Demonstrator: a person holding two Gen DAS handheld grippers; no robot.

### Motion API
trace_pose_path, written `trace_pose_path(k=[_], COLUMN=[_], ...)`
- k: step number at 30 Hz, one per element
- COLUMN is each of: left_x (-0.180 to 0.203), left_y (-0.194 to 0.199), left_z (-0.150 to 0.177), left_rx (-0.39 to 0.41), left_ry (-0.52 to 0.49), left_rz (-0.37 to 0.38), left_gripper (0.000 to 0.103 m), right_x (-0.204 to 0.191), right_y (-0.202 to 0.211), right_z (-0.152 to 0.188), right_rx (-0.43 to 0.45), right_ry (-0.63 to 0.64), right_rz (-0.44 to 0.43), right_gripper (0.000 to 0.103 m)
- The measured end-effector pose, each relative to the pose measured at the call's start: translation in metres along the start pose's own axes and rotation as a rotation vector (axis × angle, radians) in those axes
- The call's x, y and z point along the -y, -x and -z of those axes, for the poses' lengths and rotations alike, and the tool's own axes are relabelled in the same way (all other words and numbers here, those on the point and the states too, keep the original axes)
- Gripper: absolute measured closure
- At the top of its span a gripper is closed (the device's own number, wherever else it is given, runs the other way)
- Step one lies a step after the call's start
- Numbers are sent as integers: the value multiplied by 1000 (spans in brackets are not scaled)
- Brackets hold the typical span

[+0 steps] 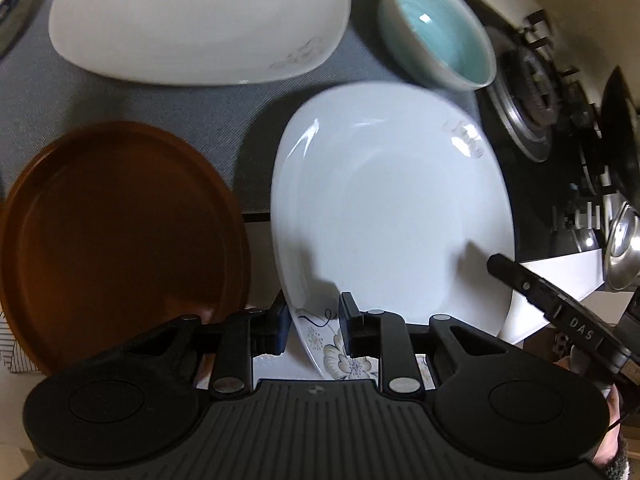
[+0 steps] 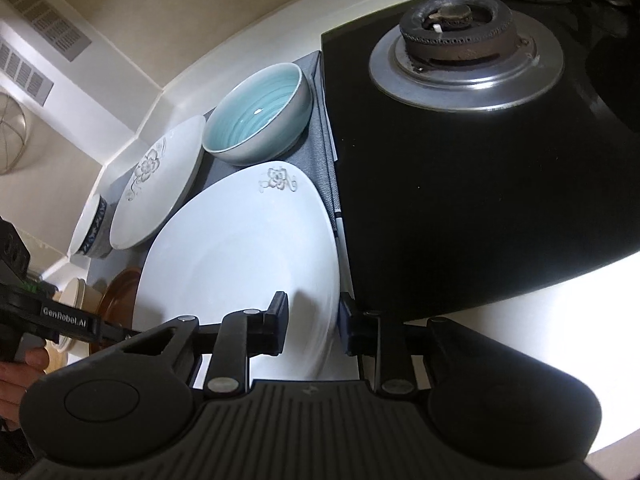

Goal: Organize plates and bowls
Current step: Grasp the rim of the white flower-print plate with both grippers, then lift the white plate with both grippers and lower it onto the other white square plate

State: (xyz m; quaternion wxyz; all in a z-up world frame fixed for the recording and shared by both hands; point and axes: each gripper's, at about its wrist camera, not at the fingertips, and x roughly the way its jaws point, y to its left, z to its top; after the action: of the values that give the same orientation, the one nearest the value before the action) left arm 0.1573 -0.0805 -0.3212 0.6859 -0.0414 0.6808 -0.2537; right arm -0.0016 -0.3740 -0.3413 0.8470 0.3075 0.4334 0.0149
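A large white plate (image 1: 392,200) with a small grey flower print lies between both grippers at the counter's front, beside the hob. My left gripper (image 1: 314,326) is shut on its near left rim, one pad above and one below. The right gripper (image 2: 314,320) is shut on the same plate (image 2: 240,248) at its right rim, and one of its fingers (image 1: 500,266) shows at the plate's edge in the left wrist view. A brown plate (image 1: 120,240) lies to the left. Behind are a second white flowered plate (image 1: 200,20) and a teal bowl (image 1: 440,32).
A black gas hob (image 2: 480,200) with a burner (image 2: 460,40) borders the plate on the right. A blue-patterned bowl (image 2: 90,232) stands at the far left on the grey mat (image 1: 120,92). A flower-printed white piece (image 1: 348,356) shows under the held rim. A hand (image 2: 20,372) grips the left tool.
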Motion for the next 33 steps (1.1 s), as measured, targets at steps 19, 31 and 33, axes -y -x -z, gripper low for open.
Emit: trace_pose_path(k=[19,31,33], left_x=[4,8,19], left_y=[14,35,24], left_z=[44,58,53], left_rx=[101,141,148], left_ry=[88,129,125], left_rz=[-35,-42,-46], left_gripper=[74,77,77], right_x=[9,8,9], right_y=[21,53,53], right_z=[22,39,41], right_rx=[-1,81,76], right_ry=[40,22,12], right_rz=[-15,-34,-33], right_gripper=[76,81,82])
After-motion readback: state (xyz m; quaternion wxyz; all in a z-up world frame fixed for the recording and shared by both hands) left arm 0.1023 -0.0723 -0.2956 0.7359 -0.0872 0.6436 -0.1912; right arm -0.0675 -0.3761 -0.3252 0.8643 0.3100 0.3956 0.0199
